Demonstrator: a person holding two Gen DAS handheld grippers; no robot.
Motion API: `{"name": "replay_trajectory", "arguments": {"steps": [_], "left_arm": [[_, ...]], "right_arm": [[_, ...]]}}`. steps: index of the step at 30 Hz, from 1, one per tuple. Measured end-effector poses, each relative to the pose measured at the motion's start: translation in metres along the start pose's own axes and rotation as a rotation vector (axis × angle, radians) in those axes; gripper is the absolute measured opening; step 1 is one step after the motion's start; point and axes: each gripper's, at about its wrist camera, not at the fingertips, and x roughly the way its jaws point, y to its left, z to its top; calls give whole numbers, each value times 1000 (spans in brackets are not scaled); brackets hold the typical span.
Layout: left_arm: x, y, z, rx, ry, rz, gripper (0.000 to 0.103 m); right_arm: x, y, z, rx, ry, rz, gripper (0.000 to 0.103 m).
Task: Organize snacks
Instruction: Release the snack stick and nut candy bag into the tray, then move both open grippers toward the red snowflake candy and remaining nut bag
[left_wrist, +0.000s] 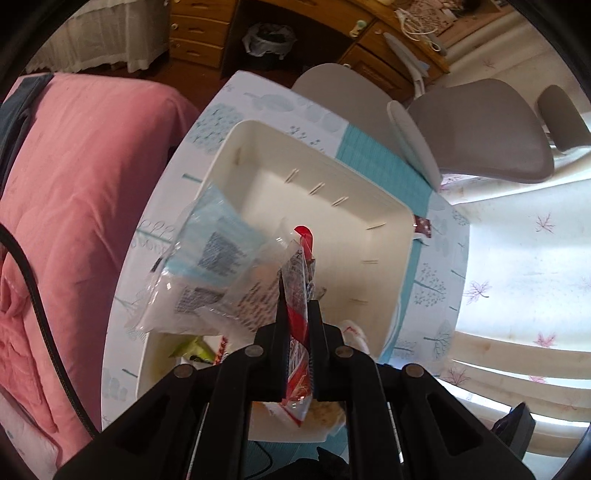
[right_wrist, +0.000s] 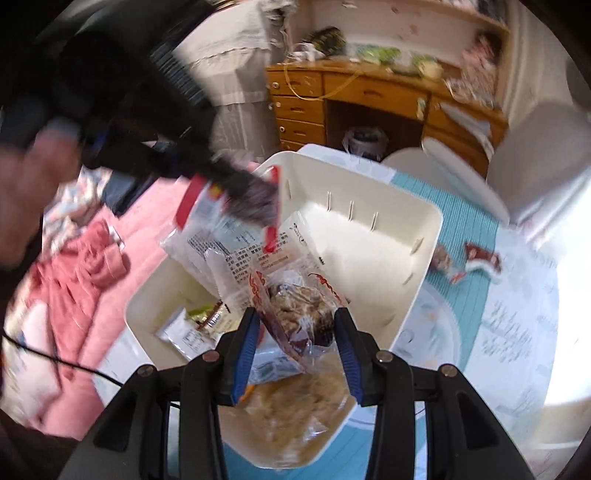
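A white plastic bin (left_wrist: 391, 221) (right_wrist: 424, 236) stands on the patterned table. My left gripper (left_wrist: 298, 306) is shut on a red-and-white snack packet (left_wrist: 297, 295) held above the bin, beside a clear packet with pale blue print (left_wrist: 207, 258). The left gripper also shows blurred in the right wrist view (right_wrist: 243, 192), over the bin's far left corner. My right gripper (right_wrist: 295, 314) holds a clear packet with brown snacks (right_wrist: 299, 314) between its blue pads (right_wrist: 245, 343), over the bin's near end. Green and white packets (right_wrist: 199, 321) lie in the bin.
Dark red wrapped snacks (right_wrist: 476, 258) lie on the teal mat right of the bin. A pink quilt (left_wrist: 74, 206) lies to the left. Grey chairs (left_wrist: 480, 136) stand beyond the table. A wooden desk (right_wrist: 369, 103) is at the back.
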Motion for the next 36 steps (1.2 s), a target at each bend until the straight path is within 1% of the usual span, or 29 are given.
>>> {"name": "replay_trajectory", "arguments": {"steps": [1,2,4,5,6,7,8,9,12,16,18,20,23,24,26,29,34,36], "left_arm": [[3,4,-2,-5,7,8,6],[6,5,-1,-6,12,15,8],[9,7,-4,0,21,34,16],[9,7,-5,2,20,36,23],[8,6,-7,5,14,26,27],[6,6,-8,7,10,19,31],[5,4,-9,8,5,16,42],[2,2,-10,12,-8,15,52],[-2,-10,-10,32,-53,6,61],[-4,-25,-16,38,-92,-3,65],[-4,-37,-21,44,-115,-4,72],[-4,-49,-26,44,-133,-8,75],[-4,-67,-34,45,-158,-14,76],[-4,-73,-36,44,-166,-17,76],[-3,-85,-41,40,-185,-26,76],[2,-105,-50,38,-206,-29,76],[15,-133,-60,34,-213,-37,76],[20,-145,-63,31,-225,-40,76]], "right_arm": [[2,-2,0,19,3,7,42],[3,-4,-1,39,7,12,42],[4,-8,0,72,13,21,43],[3,-11,0,85,9,25,45],[1,-14,1,102,4,31,48],[0,-16,2,109,2,34,55],[-2,-19,3,116,-1,39,59],[-4,-22,4,120,-5,39,59],[-8,-32,7,125,-1,30,59],[-14,-53,13,157,-12,1,59],[-21,-70,17,192,-30,-1,59],[-27,-84,20,214,-44,-5,60],[-40,-107,25,244,-70,-11,61],[-45,-117,27,254,-78,-20,64],[-51,-132,29,268,-91,-40,68],[-63,-159,32,304,-109,-75,69],[-73,-200,41,344,-119,-106,69],[-74,-217,46,366,-126,-111,71]]}}
